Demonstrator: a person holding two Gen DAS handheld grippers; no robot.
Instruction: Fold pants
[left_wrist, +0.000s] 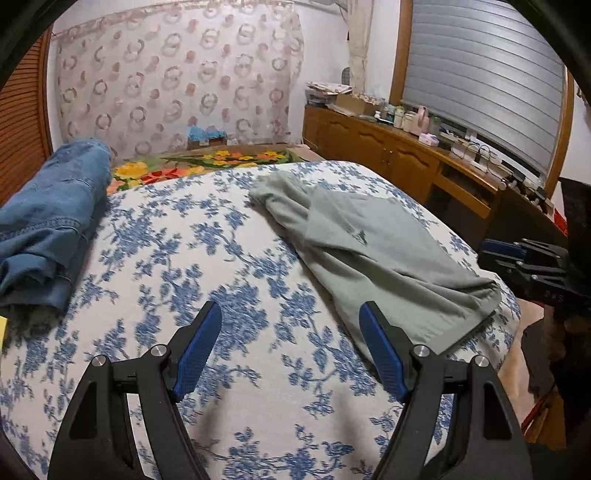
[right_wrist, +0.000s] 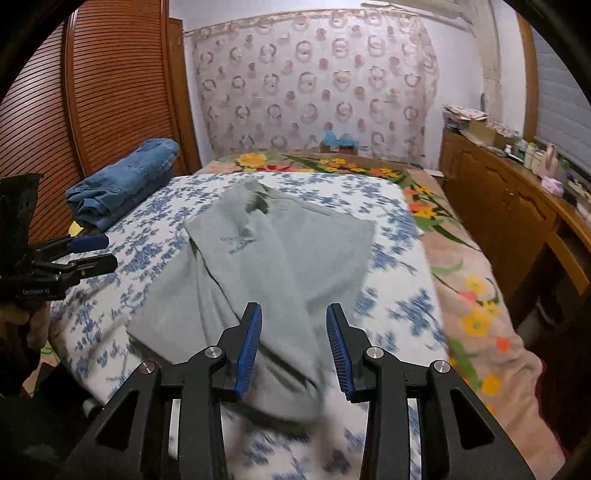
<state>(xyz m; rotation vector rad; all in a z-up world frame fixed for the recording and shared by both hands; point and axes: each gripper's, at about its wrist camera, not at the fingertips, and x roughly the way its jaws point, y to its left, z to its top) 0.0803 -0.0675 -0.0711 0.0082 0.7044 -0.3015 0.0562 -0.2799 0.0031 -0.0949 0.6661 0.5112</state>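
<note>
Both grippers angled down over the bed, left gripper (left_wrist: 290, 347) spread wide and empty above blue-flowered bedspread (left_wrist: 192, 236), right gripper (right_wrist: 293, 347) partly parted, gripping nothing, over folded grey-green pants (right_wrist: 280, 251), folded jeans (right_wrist: 125, 181) at far left edge

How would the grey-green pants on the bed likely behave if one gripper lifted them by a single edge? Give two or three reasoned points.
The grey-green pants lie in soft creases, so they would probably droop rather than hold shape. The fabric looks thin, likely light for its size. Folded layers may slide apart on the floral bedspread.
</note>
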